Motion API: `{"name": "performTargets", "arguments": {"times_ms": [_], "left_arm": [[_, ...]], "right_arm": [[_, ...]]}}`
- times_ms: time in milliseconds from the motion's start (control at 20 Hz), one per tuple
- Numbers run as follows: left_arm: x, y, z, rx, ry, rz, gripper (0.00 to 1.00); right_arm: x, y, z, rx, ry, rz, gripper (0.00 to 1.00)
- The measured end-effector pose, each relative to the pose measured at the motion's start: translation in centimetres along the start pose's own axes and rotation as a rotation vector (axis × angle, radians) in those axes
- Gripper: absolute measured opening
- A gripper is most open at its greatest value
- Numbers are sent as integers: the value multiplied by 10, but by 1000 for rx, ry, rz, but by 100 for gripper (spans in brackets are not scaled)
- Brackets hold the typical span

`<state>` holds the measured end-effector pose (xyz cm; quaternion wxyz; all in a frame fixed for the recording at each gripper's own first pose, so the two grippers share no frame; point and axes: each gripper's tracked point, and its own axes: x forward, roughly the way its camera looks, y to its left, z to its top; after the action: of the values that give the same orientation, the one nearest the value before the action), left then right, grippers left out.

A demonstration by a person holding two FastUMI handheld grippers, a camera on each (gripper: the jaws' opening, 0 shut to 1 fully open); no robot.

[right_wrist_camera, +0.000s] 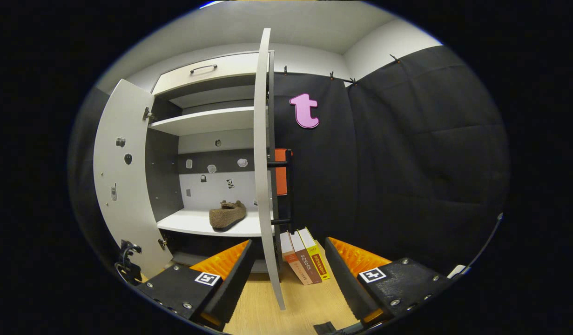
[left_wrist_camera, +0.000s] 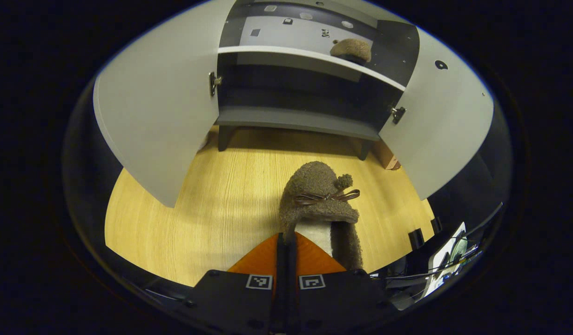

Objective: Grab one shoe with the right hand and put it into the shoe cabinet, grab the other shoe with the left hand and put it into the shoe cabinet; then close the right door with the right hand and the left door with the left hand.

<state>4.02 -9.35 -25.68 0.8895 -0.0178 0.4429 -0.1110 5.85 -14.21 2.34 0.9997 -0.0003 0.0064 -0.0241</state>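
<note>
A brown fuzzy shoe (left_wrist_camera: 321, 195) with a small bow hangs over the wooden floor (left_wrist_camera: 212, 209). My left gripper (left_wrist_camera: 286, 238) is shut on its inner rim. The other brown shoe (left_wrist_camera: 351, 50) lies on the middle shelf (left_wrist_camera: 291, 52) of the grey shoe cabinet. The left door (left_wrist_camera: 160, 116) and the right door (left_wrist_camera: 447, 121) both stand wide open. In the right gripper view that shoe (right_wrist_camera: 227, 215) rests on the white shelf (right_wrist_camera: 188, 223). My right gripper (right_wrist_camera: 286, 260) is open and holds nothing. The right door's edge (right_wrist_camera: 264, 163) stands upright between its fingers, farther off.
Three books (right_wrist_camera: 306, 255) lean on the floor beside the cabinet's right side, against the black cloth wall (right_wrist_camera: 407, 177). A drawer with a handle (right_wrist_camera: 203, 69) tops the cabinet. Cables and gear (left_wrist_camera: 447, 260) sit at the floor's right edge.
</note>
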Motion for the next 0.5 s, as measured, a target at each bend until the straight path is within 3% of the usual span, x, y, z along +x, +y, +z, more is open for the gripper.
{"name": "performTargets", "arguments": {"times_ms": [250,500], "left_arm": [[-47,-20,85,23,-158,31,7],[-63,-20,191,36,-331,105,7]], "right_arm": [[7,-24,-2,-5,2,42,93],[15,-40,-6,31,6,65,93]]}}
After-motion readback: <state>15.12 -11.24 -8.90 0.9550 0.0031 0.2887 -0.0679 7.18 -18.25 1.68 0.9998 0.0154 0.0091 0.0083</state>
